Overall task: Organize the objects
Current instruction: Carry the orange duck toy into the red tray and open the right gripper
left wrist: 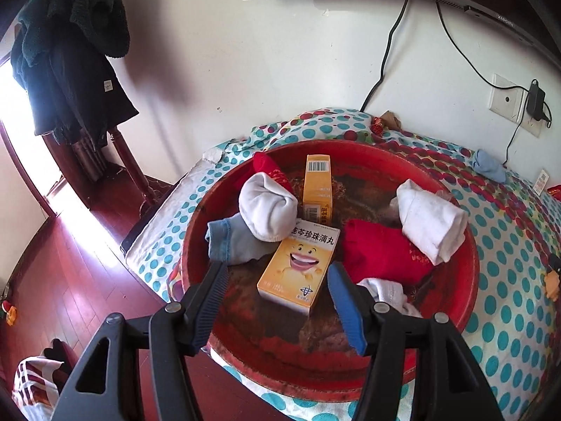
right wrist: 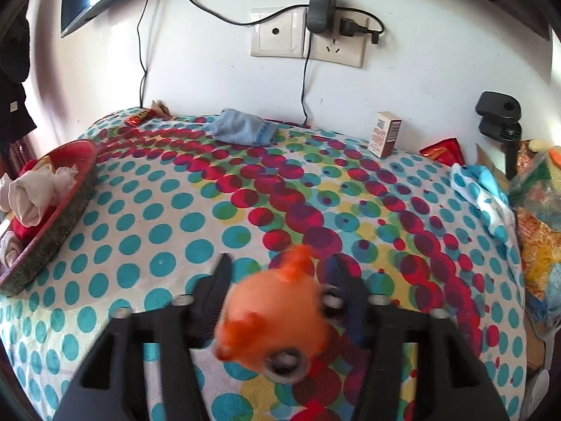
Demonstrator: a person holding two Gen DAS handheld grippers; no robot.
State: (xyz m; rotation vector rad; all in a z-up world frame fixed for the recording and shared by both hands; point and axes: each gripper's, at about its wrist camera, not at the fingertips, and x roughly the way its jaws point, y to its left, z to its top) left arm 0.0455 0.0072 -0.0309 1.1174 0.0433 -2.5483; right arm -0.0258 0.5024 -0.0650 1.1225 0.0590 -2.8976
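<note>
A round red tray (left wrist: 470, 263) sits on the dotted cloth and holds two yellow medicine boxes (left wrist: 298, 266), white socks (left wrist: 268, 210), red socks (left wrist: 382, 252) and a blue sock (left wrist: 228, 242). My left gripper (left wrist: 277, 273) is open and empty above the tray's near side, just short of the nearer yellow box. My right gripper (right wrist: 280, 277) holds an orange toy fish (right wrist: 280, 319) between its fingers above the cloth; the toy is blurred. The tray shows at the left in the right wrist view (right wrist: 59, 224).
A blue sock (right wrist: 242, 128) and a small upright box (right wrist: 385, 133) lie near the wall. A wall socket with charger (right wrist: 320, 7) and cables hang above. Bags and a cloth (right wrist: 484, 193) crowd the right edge. A coat rack (left wrist: 70, 52) stands left, over red floor.
</note>
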